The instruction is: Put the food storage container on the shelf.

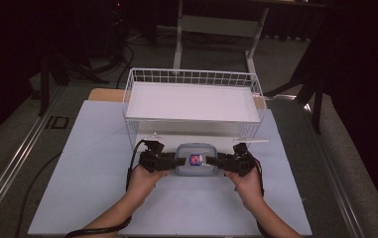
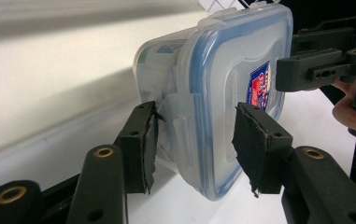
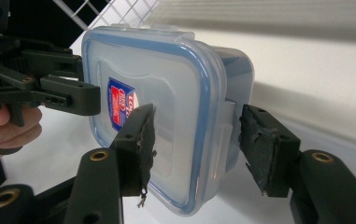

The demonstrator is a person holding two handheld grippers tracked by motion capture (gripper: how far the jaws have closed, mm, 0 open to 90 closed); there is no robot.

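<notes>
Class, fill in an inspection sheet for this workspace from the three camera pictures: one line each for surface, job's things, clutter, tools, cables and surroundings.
Surface: white table top, bare around the work.
Job's things: clear lidded container with blue seal and red-blue label, gripped at both ends; white wire basket stands behind it.
Clutter: nothing seen.
Tools: left tool and right tool each have their jaws closed on an end of the container, one jaw on the lid, one on the underside.
Cables: a black cable loops from the left tool; another lies on the floor at the left.
Surroundings: dark room, grey floor, a white table frame beyond.
</notes>
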